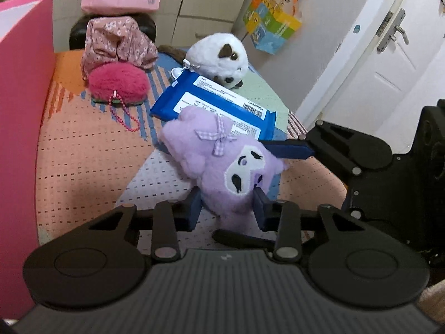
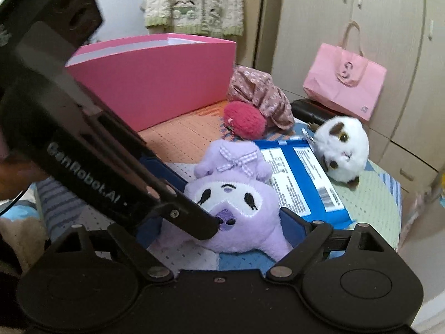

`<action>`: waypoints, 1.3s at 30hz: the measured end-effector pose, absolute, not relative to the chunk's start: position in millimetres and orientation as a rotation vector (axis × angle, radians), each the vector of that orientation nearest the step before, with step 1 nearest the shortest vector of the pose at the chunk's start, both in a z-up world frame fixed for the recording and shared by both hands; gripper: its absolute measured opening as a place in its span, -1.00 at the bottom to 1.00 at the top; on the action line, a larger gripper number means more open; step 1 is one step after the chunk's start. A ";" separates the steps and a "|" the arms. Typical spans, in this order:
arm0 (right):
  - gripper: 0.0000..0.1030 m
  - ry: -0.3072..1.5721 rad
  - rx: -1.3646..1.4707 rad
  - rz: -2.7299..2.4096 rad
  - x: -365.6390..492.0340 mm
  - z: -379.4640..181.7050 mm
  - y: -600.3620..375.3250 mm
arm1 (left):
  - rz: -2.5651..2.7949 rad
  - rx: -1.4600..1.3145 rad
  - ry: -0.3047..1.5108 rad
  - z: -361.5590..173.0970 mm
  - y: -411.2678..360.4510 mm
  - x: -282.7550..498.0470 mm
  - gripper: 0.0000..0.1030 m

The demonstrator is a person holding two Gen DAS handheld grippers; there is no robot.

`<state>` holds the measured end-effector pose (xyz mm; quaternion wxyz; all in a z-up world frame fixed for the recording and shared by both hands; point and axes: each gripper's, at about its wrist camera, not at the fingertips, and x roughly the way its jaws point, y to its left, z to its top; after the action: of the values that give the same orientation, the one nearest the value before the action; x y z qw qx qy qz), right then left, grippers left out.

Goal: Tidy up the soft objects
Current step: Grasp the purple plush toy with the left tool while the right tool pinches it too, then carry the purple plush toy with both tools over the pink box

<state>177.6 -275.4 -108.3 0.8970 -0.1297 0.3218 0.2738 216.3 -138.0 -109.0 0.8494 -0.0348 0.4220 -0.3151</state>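
I'm seeing the purple plush (image 1: 222,164) lying on the table (image 1: 83,153), bow end pointing toward the blue pack (image 1: 211,103), its far edge touching it. My left claw (image 1: 228,208) is gripping its lower end on both sides. My right claw (image 2: 219,222) is straddling it, half open, pads beside it. Red pouf (image 1: 118,85), white plush (image 1: 219,55) and pink box (image 2: 155,80) are sitting beyond.

pink box (image 1: 25,111): cut off at left edge | blue packet (image 2: 303,178) print: too small to read
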 end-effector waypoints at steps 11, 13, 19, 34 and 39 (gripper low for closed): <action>0.68 0.664 -0.091 0.372 165.1 -115.4 -271.2 | -0.654 -0.123 0.815 -110.9 -135.5 199.8 -0.36; 0.57 0.655 -0.080 0.343 160.9 -115.2 -269.8 | -0.661 -0.107 0.794 -108.9 -136.5 195.1 -0.36; 0.43 0.658 0.027 0.266 152.4 -111.3 -271.4 | -0.673 -0.055 0.748 -97.7 -138.8 179.3 -0.37; 0.42 0.670 0.022 0.228 123.0 -100.2 -256.3 | -0.709 0.022 0.781 -82.8 -132.1 155.4 -0.38; 0.42 0.686 -0.006 0.233 112.6 -92.4 -248.1 | -0.719 0.026 0.797 -76.6 -124.9 145.9 -0.38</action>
<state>112.6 -248.1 -92.4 0.9351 -0.0030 0.3357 0.1138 145.9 -124.9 -76.6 0.8593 0.0123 0.3796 -0.3426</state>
